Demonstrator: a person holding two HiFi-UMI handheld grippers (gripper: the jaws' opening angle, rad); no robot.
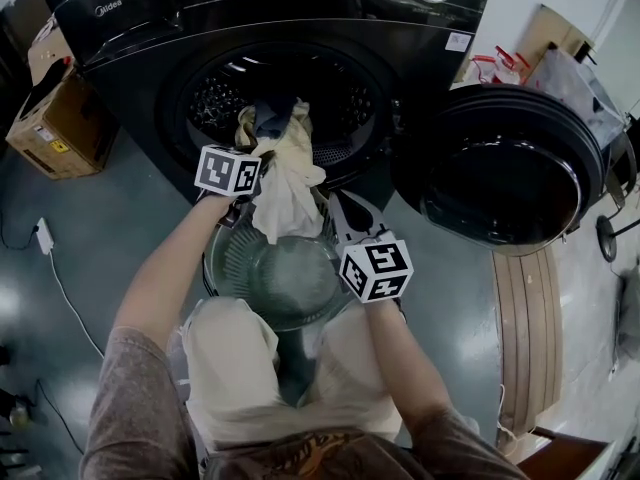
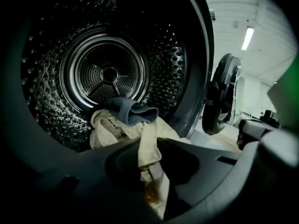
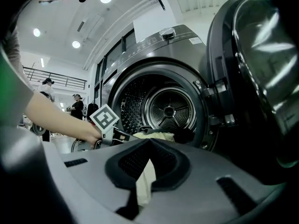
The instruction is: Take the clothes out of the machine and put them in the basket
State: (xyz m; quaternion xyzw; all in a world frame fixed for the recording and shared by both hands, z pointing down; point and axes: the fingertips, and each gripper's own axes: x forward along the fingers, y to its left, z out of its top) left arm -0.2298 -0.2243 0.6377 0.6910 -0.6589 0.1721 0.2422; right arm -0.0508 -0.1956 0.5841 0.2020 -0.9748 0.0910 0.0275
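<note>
A dark front-loading machine (image 1: 150,28) stands with its round door (image 1: 510,173) swung open to the right. A cream cloth (image 1: 285,183) trails out of the drum (image 2: 110,73) and hangs over a round grey basket (image 1: 232,258) below the opening. My left gripper (image 1: 258,163) is at the drum mouth, shut on the cloth (image 2: 117,127), which is pinched between its jaws (image 2: 148,157). My right gripper (image 1: 338,203) is lower on the right, shut on the same cloth (image 3: 159,136). A dark blue garment (image 2: 128,110) lies on top of the cloth inside the drum.
Cardboard boxes (image 1: 55,118) stand left of the machine. A power strip (image 1: 43,236) with a cable lies on the floor at the left. Wooden boards (image 1: 525,328) lie at the right under the door. People (image 3: 46,90) stand far off behind.
</note>
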